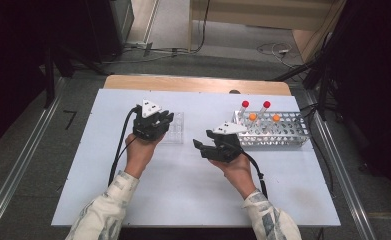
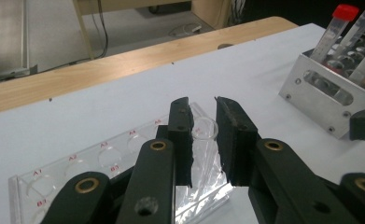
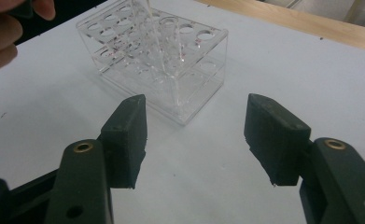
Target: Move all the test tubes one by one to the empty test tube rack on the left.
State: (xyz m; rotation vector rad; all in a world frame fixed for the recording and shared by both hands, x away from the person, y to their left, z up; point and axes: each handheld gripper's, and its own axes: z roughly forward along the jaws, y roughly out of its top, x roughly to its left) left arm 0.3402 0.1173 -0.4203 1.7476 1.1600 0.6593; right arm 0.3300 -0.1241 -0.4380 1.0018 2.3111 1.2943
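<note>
- High view: The left claw is sitting over the clear rack on the white bench. The right claw is waiting just beside the metal rack, where tubes with red caps are standing.
- Left gripper view: The left claw is squeezing a clear glass tube between its pads. The tube is going down into a hole of the clear rack.
- Right gripper view: The right claw is standing wide with nothing in it, pointing at the clear rack. The tube is leaning a bit in there.
- I think the tube could miss its hole and bump the rack top, because it is tilting. Squeezing too hard could crack the glass.
</note>
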